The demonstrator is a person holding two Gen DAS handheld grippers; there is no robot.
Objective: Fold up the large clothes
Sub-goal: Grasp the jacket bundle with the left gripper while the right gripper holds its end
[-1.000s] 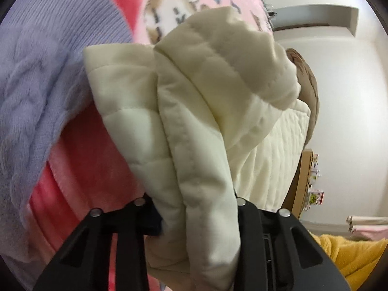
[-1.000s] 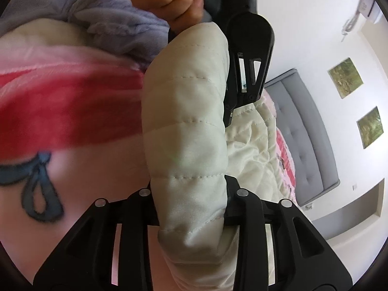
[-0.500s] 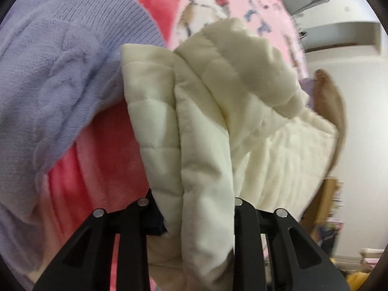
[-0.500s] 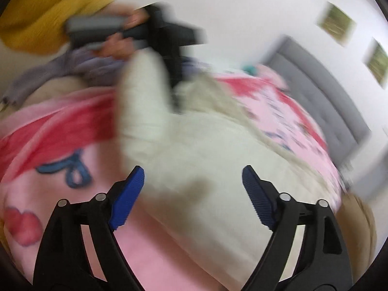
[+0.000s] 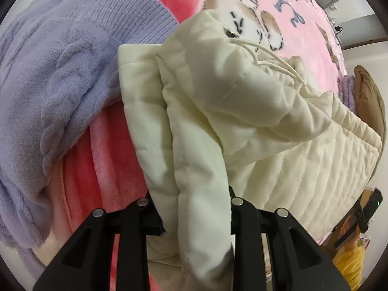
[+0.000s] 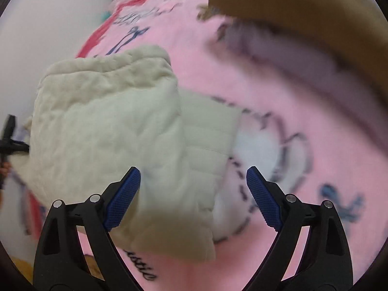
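On pink blanket (image 5: 298,7) — cream quilted jacket (image 5: 242,111), puffy, creased, drawcords loose

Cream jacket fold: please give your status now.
Left gripper shut on cream jacket. Right gripper open, jaws just opened, nothing gripped. Purple sweater lies beside the jacket.

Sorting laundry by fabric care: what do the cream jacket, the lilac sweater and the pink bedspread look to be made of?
Cream quilted jacket: smooth matte woven shell, probably synthetic with padding, judging by the stitched puffy channels. Lilac cable-knit sweater: soft fuzzy yarn, wool or acrylic, with visible ribs and cables. Pink printed bedspread: plush fleece, going by its short velvety nap.
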